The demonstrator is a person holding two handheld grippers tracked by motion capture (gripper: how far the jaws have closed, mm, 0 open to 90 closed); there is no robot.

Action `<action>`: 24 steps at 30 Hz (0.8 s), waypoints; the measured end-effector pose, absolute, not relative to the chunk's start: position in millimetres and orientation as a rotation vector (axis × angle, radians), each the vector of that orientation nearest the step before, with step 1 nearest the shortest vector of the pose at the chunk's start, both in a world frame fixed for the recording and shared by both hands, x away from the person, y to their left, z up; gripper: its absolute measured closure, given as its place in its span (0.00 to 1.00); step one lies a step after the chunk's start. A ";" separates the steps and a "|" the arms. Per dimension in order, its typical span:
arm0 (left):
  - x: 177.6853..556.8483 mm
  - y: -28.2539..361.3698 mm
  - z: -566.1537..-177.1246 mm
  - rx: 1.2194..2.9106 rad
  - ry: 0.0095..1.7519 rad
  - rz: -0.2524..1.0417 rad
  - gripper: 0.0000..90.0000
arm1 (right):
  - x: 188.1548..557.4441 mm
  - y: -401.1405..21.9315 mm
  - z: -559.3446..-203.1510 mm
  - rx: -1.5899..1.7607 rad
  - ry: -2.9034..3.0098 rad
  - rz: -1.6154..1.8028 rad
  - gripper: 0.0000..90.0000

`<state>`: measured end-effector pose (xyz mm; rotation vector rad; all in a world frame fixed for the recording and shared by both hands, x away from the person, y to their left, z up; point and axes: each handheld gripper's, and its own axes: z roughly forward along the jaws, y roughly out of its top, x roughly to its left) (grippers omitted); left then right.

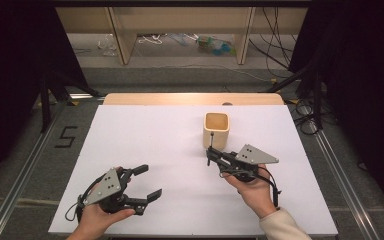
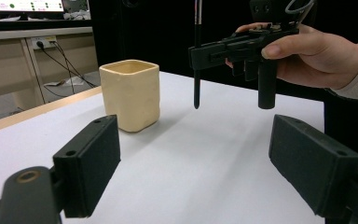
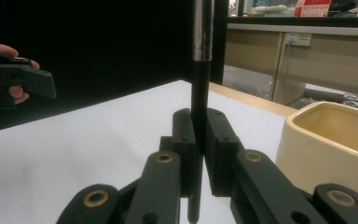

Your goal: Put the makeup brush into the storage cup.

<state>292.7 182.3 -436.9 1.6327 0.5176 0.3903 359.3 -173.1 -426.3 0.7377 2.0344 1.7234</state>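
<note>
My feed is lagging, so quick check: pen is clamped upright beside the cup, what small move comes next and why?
Probably carry the right gripper up and over the cup mouth. Its jaws clamp the pen upright, tip clear of the table, and the cup stands open just beyond.

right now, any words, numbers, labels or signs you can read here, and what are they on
"5" — a black number marked on the grey floor left of the white table, in the high view.
Red sign or box on the far counter in the right gripper view: print too blurred to read.
Screen at the top left of the left gripper view: too small to read.
No text on the cream square ceramic cup, the thin black pen or the grippers.
</note>
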 end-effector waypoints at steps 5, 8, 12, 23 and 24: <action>293.5 183.4 -436.7 1.632 0.517 0.393 0.18 | 362.1 -175.1 -425.5 0.736 2.031 1.719 0.94; 293.5 183.3 -436.7 1.628 0.520 0.392 0.18 | 362.9 -176.8 -424.1 0.749 2.033 1.710 0.94; 293.7 183.4 -436.4 1.624 0.519 0.395 0.18 | 365.2 -177.9 -422.7 0.745 2.015 1.712 0.94; 294.8 184.7 -437.2 1.622 0.528 0.399 0.18 | 370.6 -183.3 -417.5 0.773 1.985 1.703 0.94; 294.7 184.8 -437.4 1.620 0.534 0.397 0.18 | 371.8 -183.6 -417.4 0.761 1.985 1.706 0.94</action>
